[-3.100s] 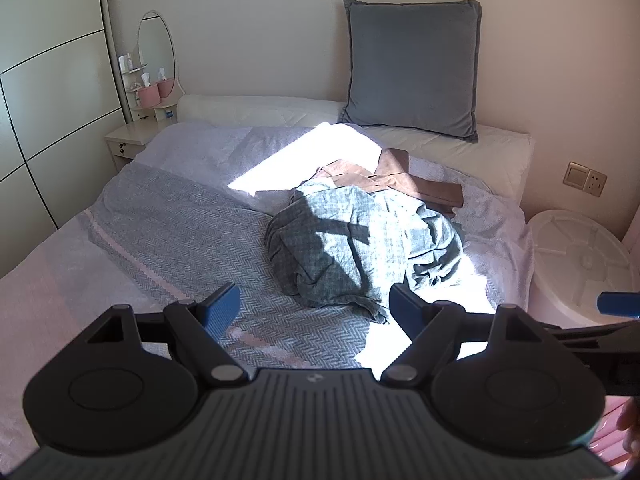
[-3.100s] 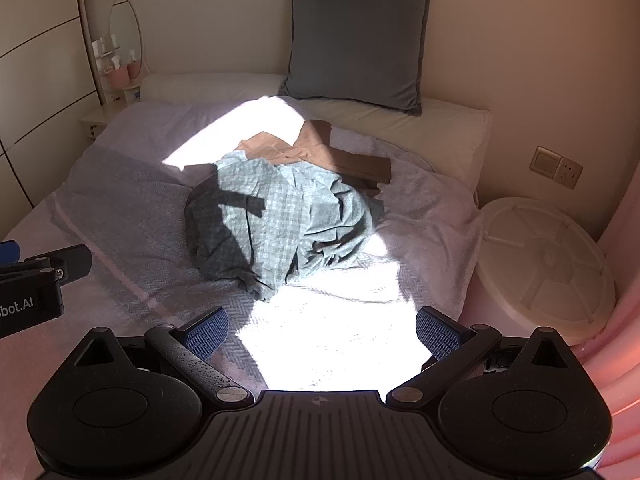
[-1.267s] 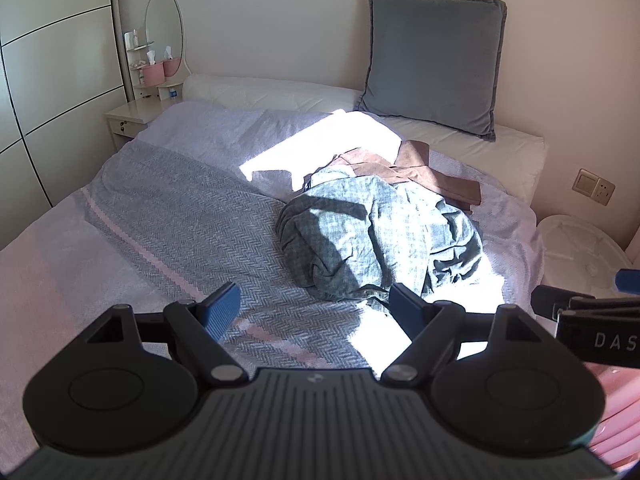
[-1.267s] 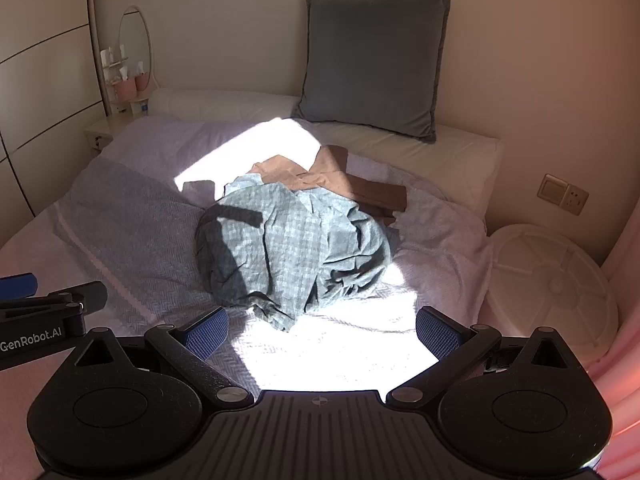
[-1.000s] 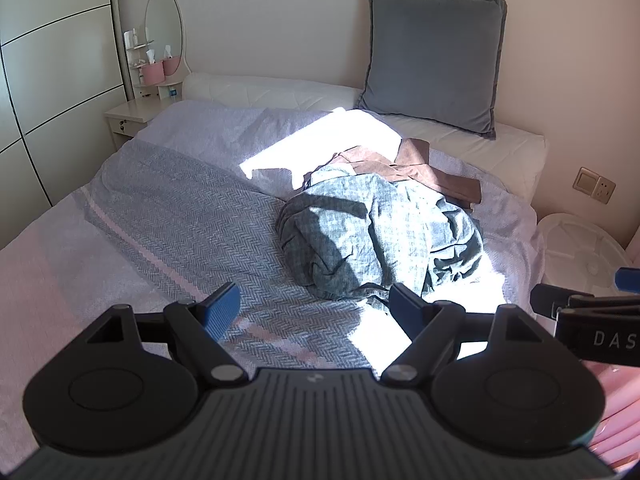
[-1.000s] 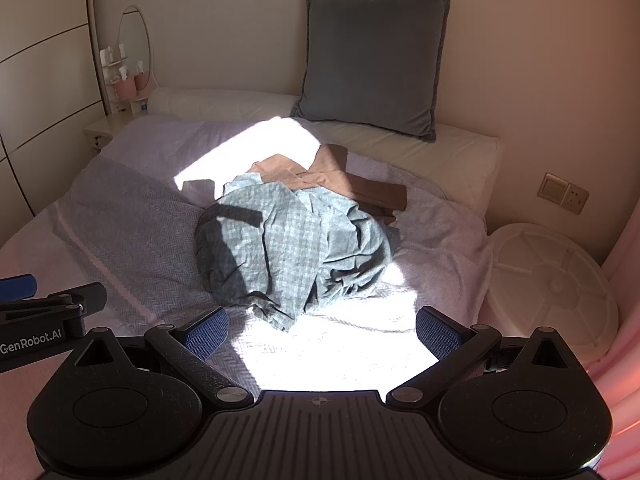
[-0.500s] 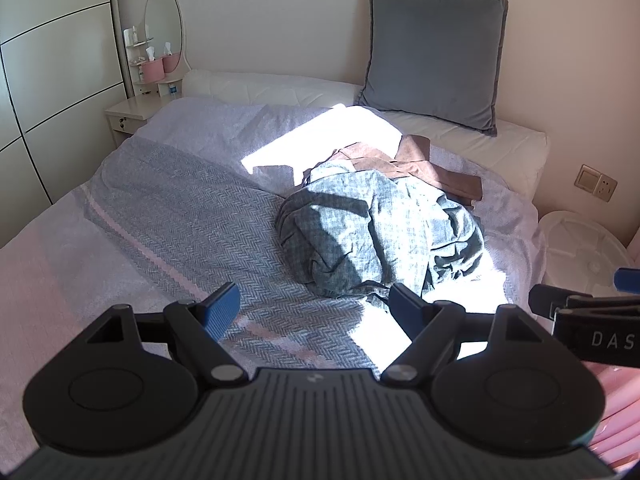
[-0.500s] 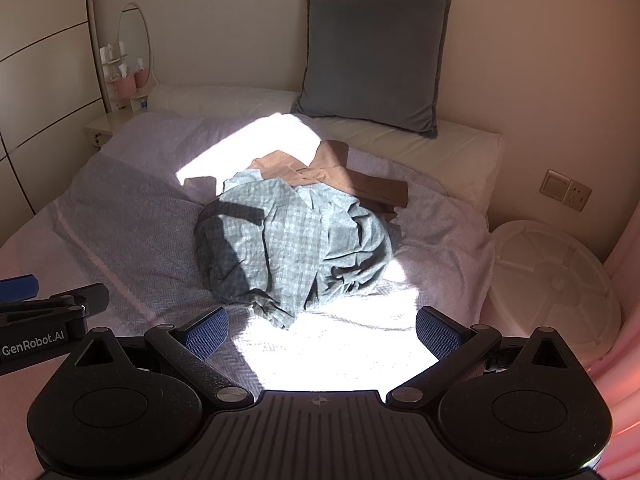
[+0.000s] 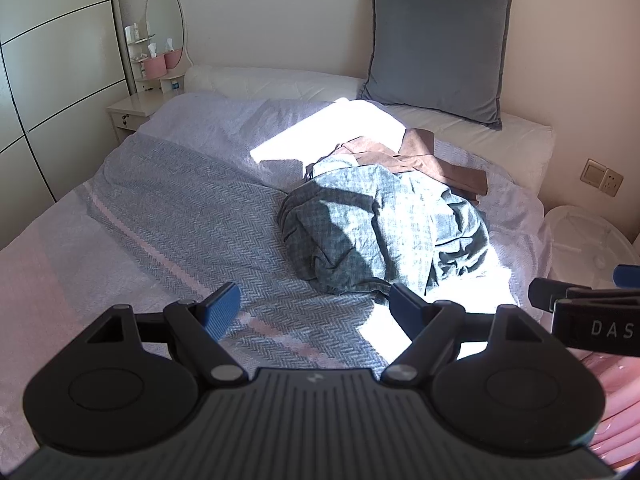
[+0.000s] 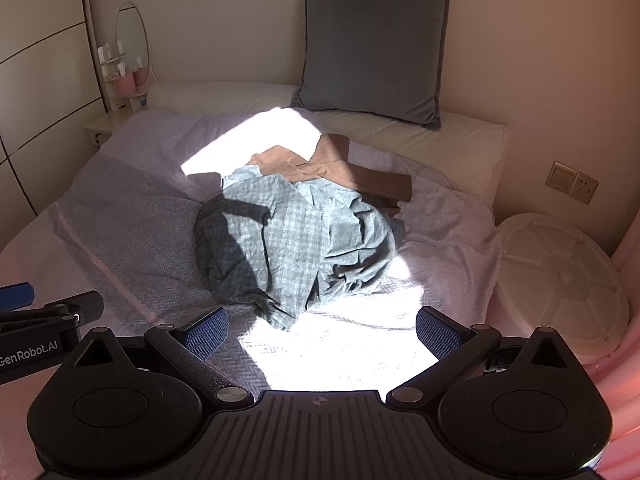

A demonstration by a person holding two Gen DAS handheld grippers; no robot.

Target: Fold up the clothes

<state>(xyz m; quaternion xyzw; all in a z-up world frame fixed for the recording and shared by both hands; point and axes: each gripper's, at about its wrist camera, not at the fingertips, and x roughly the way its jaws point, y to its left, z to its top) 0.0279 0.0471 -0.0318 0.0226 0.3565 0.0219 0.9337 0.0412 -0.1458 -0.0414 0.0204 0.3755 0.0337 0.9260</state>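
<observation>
Both grippers have come a little closer to the clothes than a moment ago, and the heap looks slightly larger in each view. The left gripper has its fingers spread wide apart and holds nothing; the right gripper is the same, wide apart and empty. A crumpled grey-green checked shirt lies on the bed, toward its right edge, half in sunlight. Folded brown trousers touch it on the headboard side, below the grey cushion.

A crumpled shirt lies on the bed, before folded trousers.
</observation>
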